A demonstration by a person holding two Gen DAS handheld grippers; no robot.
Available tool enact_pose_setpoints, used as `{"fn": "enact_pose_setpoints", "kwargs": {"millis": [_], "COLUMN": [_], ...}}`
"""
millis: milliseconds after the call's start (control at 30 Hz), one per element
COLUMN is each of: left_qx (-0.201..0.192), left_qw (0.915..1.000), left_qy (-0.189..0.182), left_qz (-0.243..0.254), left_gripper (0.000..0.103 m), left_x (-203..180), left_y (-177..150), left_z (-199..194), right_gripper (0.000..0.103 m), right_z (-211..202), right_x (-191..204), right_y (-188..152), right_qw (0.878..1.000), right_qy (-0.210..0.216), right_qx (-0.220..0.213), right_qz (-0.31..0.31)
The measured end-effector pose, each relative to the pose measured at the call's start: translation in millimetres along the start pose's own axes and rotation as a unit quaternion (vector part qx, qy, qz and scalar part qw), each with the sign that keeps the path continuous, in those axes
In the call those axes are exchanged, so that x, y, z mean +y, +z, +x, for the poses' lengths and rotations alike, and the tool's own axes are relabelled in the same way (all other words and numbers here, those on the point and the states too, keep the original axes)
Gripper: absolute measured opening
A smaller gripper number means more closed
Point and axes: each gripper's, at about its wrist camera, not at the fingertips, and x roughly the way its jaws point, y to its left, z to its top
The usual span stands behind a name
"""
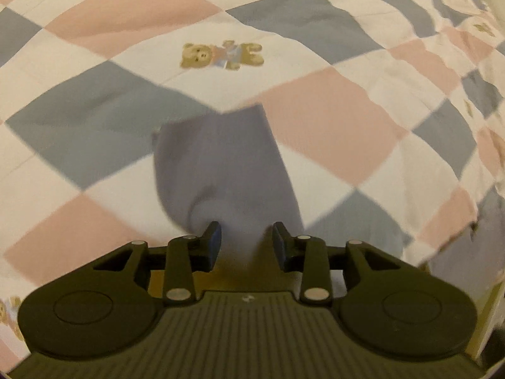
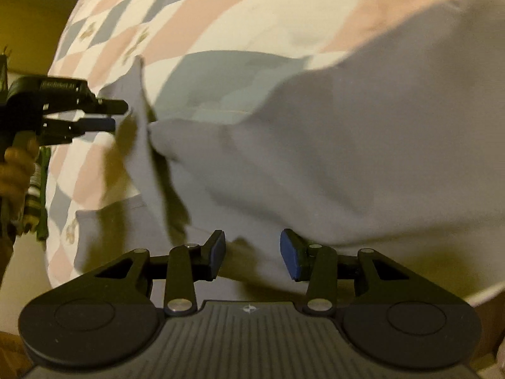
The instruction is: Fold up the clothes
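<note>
I see a checked bedspread with a teddy bear print under the grey garment, both my left gripper and right gripper parted, gripping nothing, label unreadable.

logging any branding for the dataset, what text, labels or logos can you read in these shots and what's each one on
Pale lettering on top of the left gripper, seen in the right wrist view: too blurred to read.
Small emblem on the right gripper body: a mark, no letters legible.
Teddy bear print on the checked bedspread: picture only, no words.
</note>
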Motion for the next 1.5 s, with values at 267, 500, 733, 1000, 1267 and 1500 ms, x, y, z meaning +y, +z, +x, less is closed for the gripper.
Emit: {"fn": "enact_pose_setpoints", "kwargs": {"millis": [267,500,733,1000,1267,1500], "left_qx": [0.006,0.000,-0.014,-0.035,-0.080,-0.100], "left_qw": [0.9986,0.9968,0.9975,0.9977,0.9965,0.9926], "left_qy": [0.039,0.037,0.017,0.007,-0.005,0.007], "left_qz": [0.036,0.071,0.067,0.058,0.022,-0.069], "left_gripper": [0.036,0.005,0.002,0.001,0.000,0.000], "left_x": [-20.5,-23.8,-7.3,-3.2,27.9,110.6], "left_y": [37.0,45.3,42.6,39.3,16.7,-58.6], "left_z": [26.7,37.2,28.1,13.5,-31.3,-88.5], "right_gripper": [0.047,0.048,0.050,0.053,0.056,0.056], "right_z": [-4.4,1.1,6.5,8.7,4.6,-13.2], "right_x": [-14.4,-9.6,-2.7,-1.9,2.4,2.2], "right_y": [-10.1,-7.5,0.9,0.8,-1.1,-8.7], "right_qw": [0.999,0.999,0.999,0.999,0.999,1.000], "right_qy": [-0.008,-0.016,-0.035,-0.037,-0.037,-0.017], "right_qx": [-0.018,-0.014,-0.003,-0.002,0.000,-0.009], "right_qz": [0.030,0.038,0.030,0.024,-0.002,-0.001]}}
